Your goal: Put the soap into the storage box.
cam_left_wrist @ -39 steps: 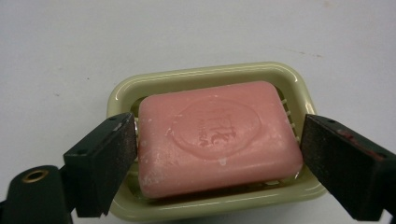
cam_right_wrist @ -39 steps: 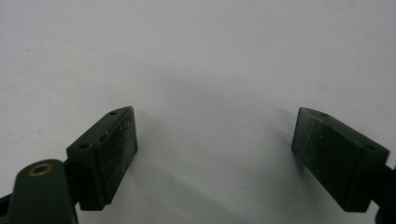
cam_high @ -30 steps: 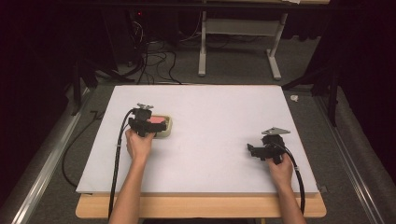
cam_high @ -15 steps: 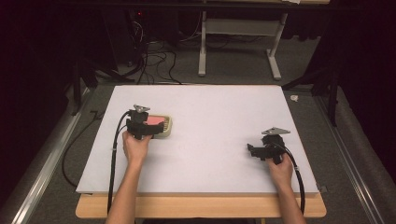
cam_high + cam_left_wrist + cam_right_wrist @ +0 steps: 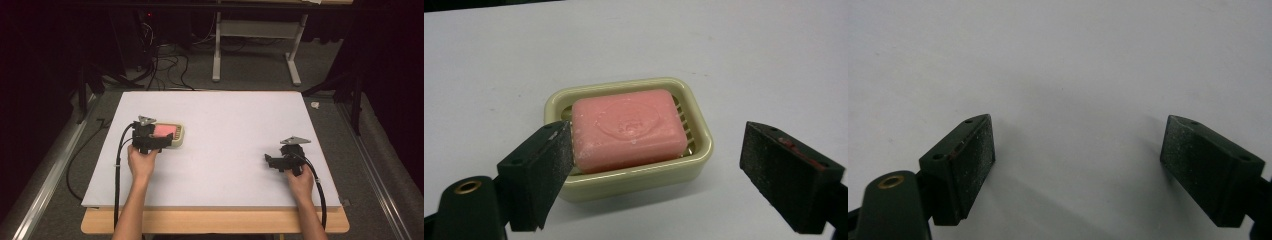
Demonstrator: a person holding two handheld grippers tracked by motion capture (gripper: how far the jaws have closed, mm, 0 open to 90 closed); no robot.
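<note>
A pink bar of soap (image 5: 629, 126) lies in a cream soap dish (image 5: 701, 157) on the white table. From above, the soap dish (image 5: 176, 139) sits at the left of the board with the soap (image 5: 163, 131) in it. My left gripper (image 5: 159, 143) hovers just in front of the dish, open, its jaws spread wider than the dish. In the left gripper view the left gripper (image 5: 655, 167) has its left jaw overlapping the dish's near corner. My right gripper (image 5: 270, 162) rests at the right of the table, open, and the right gripper (image 5: 1078, 155) has bare white board between its jaws.
The white board (image 5: 235, 130) covers a wooden table (image 5: 215, 221). Black cables (image 5: 118, 170) trail from both grippers toward the near edge. Beyond the far edge stand a white table frame (image 5: 255, 35) and floor cables (image 5: 165, 65). A metal rail (image 5: 55, 175) runs along the left.
My left gripper has drawn back slightly toward the person and left, uncovering more of the soap and dish. The right gripper has stayed put.
</note>
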